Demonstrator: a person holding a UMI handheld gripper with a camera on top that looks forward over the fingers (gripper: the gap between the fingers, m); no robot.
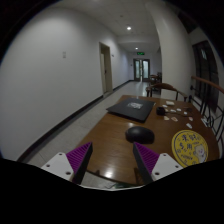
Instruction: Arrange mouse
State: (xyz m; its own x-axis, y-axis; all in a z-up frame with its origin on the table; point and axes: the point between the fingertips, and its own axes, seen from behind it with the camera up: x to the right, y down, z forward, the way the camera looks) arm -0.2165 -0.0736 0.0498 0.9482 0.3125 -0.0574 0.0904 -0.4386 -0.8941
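Note:
A black mouse [139, 133] lies on the brown wooden table [105, 135], beyond my fingers and a little right of the gap between them. A dark mouse pad [131, 109] lies further back on the table. My gripper [112, 158] is open, its purple pads [80, 158] spread wide, with nothing between the fingers but bare table top.
A round yellow disc with print [189, 146] lies on the table right of the mouse. Small dark items [168, 111] sit further back. Chairs [165, 90] stand behind the table. A long corridor with a door [106, 68] runs ahead on the left.

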